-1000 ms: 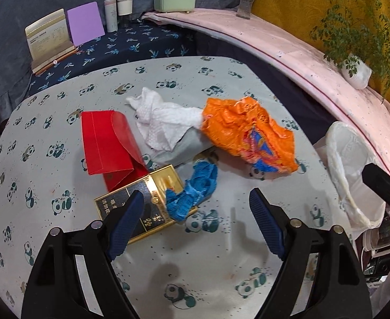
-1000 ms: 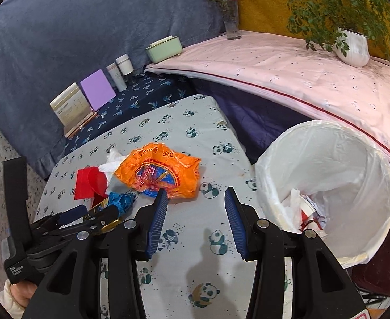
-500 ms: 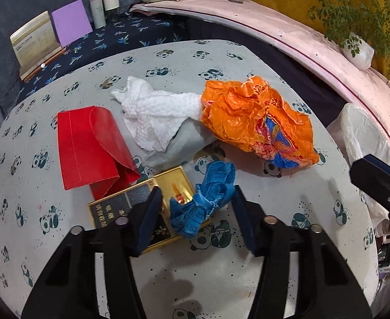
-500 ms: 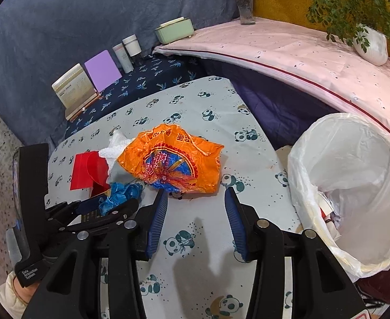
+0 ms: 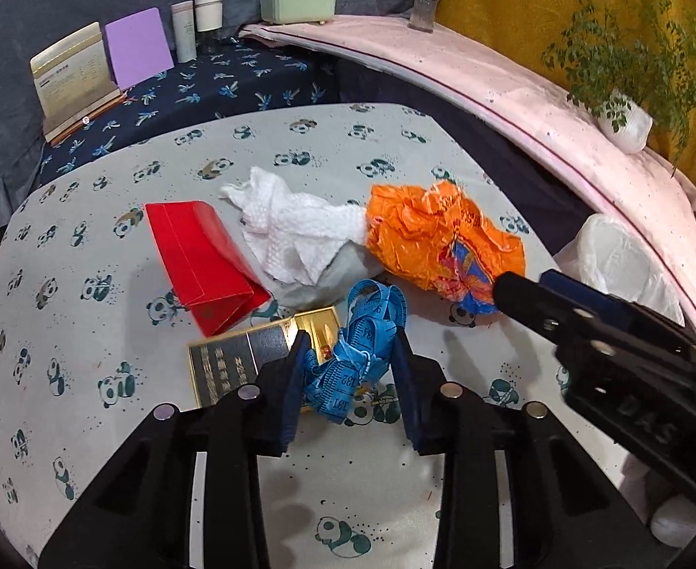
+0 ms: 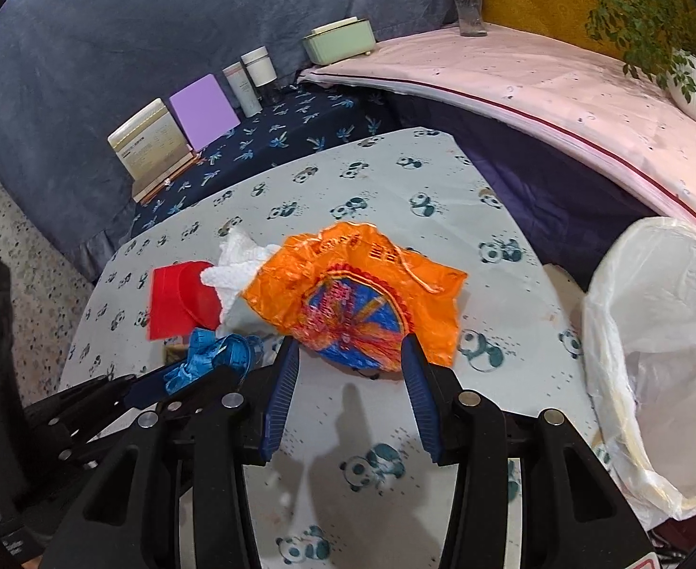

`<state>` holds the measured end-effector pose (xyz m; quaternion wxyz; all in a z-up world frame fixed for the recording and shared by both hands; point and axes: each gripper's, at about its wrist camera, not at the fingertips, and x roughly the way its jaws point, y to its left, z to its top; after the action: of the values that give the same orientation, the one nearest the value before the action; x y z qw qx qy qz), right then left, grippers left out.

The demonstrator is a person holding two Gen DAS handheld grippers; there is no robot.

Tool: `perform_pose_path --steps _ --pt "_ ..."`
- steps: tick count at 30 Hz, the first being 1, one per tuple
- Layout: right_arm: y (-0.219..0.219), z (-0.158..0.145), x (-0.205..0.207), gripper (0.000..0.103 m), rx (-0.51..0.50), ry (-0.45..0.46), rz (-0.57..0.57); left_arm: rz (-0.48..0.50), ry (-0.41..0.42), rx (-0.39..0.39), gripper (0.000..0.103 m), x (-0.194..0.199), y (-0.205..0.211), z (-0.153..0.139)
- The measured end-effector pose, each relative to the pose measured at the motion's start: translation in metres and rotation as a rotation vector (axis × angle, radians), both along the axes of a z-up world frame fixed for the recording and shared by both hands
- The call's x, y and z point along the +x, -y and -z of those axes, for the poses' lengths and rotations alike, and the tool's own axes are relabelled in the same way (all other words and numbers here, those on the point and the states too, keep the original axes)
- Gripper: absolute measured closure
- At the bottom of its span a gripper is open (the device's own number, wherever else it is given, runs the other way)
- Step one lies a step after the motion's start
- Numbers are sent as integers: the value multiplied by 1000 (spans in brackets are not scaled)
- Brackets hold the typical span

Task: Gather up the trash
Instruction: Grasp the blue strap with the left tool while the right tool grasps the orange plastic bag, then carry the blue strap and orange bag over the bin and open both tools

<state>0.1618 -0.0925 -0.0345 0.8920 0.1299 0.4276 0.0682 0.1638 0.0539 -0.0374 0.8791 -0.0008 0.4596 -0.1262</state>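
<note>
A crumpled blue tape measure (image 5: pixel 352 355) lies partly on a gold and black box (image 5: pixel 234 365). My left gripper (image 5: pixel 349 360) is closing on it, and both pads touch the bundle. An orange plastic bag (image 6: pixel 357 294) sits mid-table beside a white paper towel (image 6: pixel 238 261) and a red folded card (image 6: pixel 177 298). My right gripper (image 6: pixel 350 358) stands open with its tips at the bag's near edge, not pressing on it. The white-lined trash bin (image 6: pixel 656 332) stands off the table's right edge.
The table wears a panda-print cloth (image 5: pixel 87 332). Behind it a dark blue shelf holds a booklet stand (image 5: pixel 72 76), a purple card (image 5: pixel 139 47) and two bottles (image 5: pixel 196 23). A pink ledge carries a green box (image 5: pixel 298 0), a vase and a potted plant (image 5: pixel 627 118).
The left jaws have narrowed from wide apart to touching the blue tape measure. The right gripper has moved in toward the orange bag and now shows at the right of the left wrist view.
</note>
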Motion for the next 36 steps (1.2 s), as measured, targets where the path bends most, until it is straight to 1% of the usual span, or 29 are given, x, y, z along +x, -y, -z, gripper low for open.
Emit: perform_pose_path --steps 5,8,10,11,12,13,14,18,23,29,31,36 --pt "-9 3 19 59 8 -3 -14 -24 14 -23 71 3 -12 -11" --pt "-15 8 30 59 10 -15 -18 -37 12 -34 71 6 -17 -12" --pt "-18 12 35 62 9 -25 -24 -44 10 -37 71 7 -18 -11" --pt "-20 16 37 66 7 -32 -27 -48 8 -37 71 8 -19 -10" --pt "-22 18 39 77 7 -40 -31 -51 5 -38 71 9 -20 -9" --pt "-23 23 42 82 8 -53 -38 -53 4 -37 71 10 -21 -8" --pt "-24 26 43 91 8 -62 -41 -56 2 -37 71 11 -22 -8" --pt "-24 34 40 94 13 -67 -34 -62 -3 -40 71 11 -24 -6" --pt "-18 28 28 96 6 -42 -26 -61 -1 -46 71 10 -24 -7" --pt "0 10 12 96 17 2 13 -34 19 -50 71 3 -12 -16" --pt "5 2 6 96 6 20 25 -19 30 -51 71 1 -5 -21" --pt "25 -15 -9 96 17 57 66 24 61 -54 71 -7 18 -34"
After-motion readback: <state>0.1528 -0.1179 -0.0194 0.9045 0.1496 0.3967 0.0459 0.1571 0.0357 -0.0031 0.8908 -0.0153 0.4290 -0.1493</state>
